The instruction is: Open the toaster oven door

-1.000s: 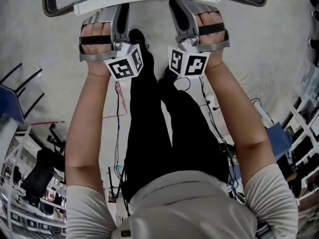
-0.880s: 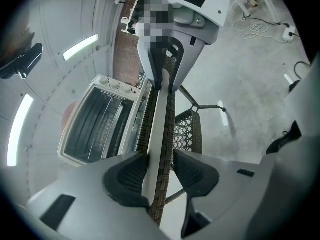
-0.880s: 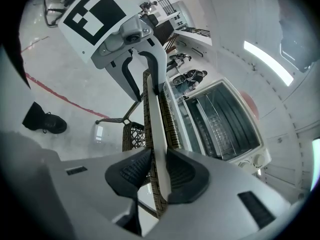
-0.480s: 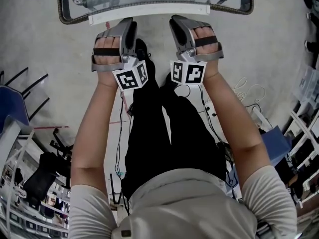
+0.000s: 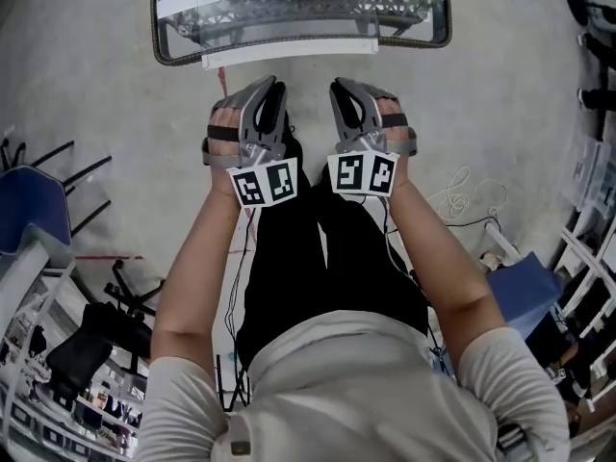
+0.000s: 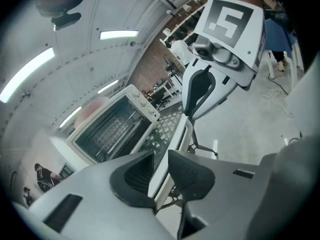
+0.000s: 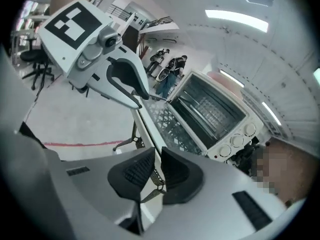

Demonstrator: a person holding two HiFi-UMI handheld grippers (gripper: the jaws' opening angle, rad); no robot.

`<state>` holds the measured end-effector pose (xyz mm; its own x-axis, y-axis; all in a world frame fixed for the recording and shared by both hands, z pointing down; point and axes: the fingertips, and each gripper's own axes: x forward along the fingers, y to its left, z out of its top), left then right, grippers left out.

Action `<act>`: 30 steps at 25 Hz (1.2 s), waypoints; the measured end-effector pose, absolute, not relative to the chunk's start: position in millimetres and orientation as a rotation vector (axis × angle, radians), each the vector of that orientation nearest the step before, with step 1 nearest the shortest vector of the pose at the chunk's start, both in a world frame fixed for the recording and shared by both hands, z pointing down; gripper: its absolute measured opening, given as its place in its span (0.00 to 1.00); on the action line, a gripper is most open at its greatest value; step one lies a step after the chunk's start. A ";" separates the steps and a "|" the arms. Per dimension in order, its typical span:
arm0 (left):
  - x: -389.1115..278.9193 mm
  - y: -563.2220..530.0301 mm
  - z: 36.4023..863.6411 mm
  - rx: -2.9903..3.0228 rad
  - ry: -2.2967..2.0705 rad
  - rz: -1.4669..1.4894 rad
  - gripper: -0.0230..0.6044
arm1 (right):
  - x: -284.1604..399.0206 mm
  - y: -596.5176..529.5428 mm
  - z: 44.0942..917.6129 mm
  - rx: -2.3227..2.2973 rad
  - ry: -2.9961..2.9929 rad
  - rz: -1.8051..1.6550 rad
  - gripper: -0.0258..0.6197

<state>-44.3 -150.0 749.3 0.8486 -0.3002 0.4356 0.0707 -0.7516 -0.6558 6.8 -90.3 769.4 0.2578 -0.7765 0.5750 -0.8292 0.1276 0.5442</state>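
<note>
Narrowing jaws on left gripper [image 6: 160, 156] and right gripper [image 7: 157, 151] to slim empty gaps. Beyond them, toaster oven [image 6: 112, 129], door [image 6: 170, 126] down.

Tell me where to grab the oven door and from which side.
Take the white handle bar along the near edge of the door. The door is folded down, about flat, so that bar faces you and runs left to right. Come from the front, one jaw above it, one below.
</note>
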 end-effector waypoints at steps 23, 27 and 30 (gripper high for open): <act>-85.1 -62.6 423.7 -2.949 0.354 -0.343 0.06 | -30.7 4.7 407.8 2.000 -1.950 -0.059 0.07; -97.6 -32.1 395.6 -3.027 0.392 -0.357 0.06 | -36.2 27.6 371.3 2.095 -2.028 -0.012 0.07; -104.8 -13.9 374.2 -3.058 0.429 -0.290 0.06 | -41.7 46.6 356.2 2.104 -2.061 0.035 0.07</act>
<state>-104.8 -13.9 374.2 0.9443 -0.2762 0.1791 -0.2687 -0.9610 -0.0652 -41.7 46.6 356.2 0.0299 -0.9878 0.1528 -0.9924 -0.0111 0.1224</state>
